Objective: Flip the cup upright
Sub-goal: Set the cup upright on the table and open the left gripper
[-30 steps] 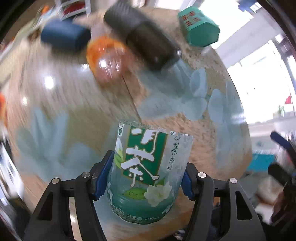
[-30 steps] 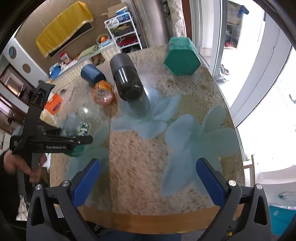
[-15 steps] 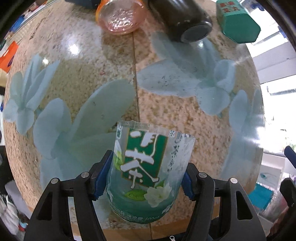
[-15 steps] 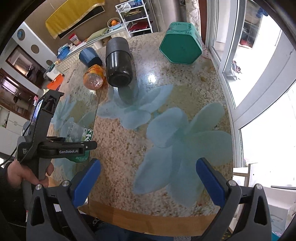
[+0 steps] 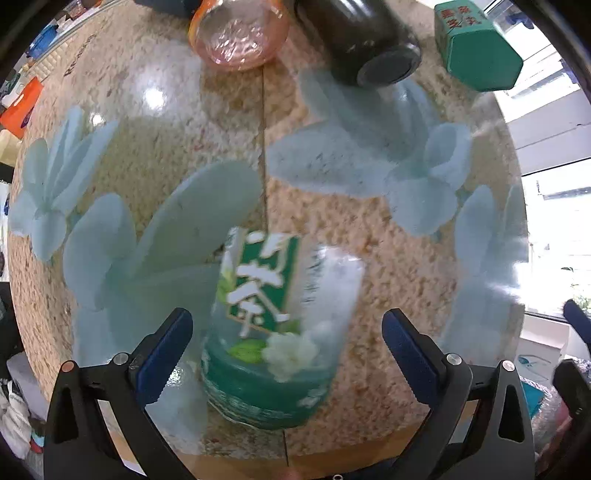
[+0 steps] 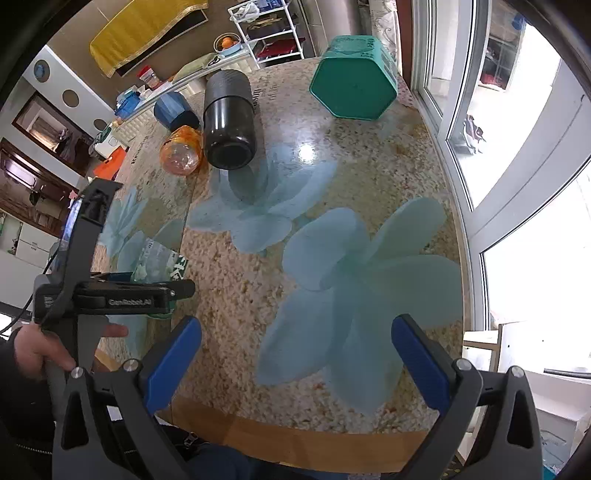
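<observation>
Jaws clear of cup [image 5: 277, 325], left view only.

The left wrist camera looks steeply down at the table [image 5: 166, 155] from close above its near wooden edge, between blue fingers [image 5: 166, 350]. The right wrist camera sits higher and further back over the same edge, facing the far edge and windows. Both share the black cylinder [image 5: 362, 40] [image 6: 229, 118], orange cup [image 5: 240, 33] [image 6: 181, 155] and green box [image 5: 476, 48] [image 6: 354, 88].
</observation>
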`<state>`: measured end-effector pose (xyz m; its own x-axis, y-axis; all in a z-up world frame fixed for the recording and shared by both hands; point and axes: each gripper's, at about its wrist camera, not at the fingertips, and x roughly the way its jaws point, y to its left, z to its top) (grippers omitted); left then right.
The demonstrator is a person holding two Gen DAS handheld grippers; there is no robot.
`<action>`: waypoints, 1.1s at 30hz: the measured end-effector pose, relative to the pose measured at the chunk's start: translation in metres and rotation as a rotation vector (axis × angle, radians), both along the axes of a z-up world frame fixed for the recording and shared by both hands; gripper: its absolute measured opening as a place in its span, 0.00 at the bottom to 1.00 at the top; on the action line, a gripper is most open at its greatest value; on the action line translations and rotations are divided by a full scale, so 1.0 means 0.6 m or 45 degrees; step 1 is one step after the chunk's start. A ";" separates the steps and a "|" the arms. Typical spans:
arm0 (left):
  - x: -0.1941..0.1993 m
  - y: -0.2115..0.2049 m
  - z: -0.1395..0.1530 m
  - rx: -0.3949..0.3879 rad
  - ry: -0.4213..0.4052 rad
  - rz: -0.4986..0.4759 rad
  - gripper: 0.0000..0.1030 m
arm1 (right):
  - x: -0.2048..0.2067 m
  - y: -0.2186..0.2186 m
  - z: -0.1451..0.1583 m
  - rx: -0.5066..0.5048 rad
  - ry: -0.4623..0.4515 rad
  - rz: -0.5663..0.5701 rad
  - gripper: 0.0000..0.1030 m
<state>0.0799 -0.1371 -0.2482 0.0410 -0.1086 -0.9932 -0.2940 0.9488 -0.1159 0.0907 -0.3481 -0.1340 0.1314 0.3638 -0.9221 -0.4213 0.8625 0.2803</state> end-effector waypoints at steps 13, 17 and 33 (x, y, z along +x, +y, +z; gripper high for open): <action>0.003 -0.002 0.065 0.033 -0.026 -0.081 1.00 | -0.004 0.014 0.009 0.036 0.002 -0.030 1.00; -0.013 0.017 0.098 0.059 -0.062 -0.112 1.00 | -0.003 0.028 0.015 0.054 0.004 -0.041 1.00; -0.062 0.211 0.160 0.028 -0.190 -0.213 1.00 | -0.026 0.206 0.015 0.027 0.094 -0.085 1.00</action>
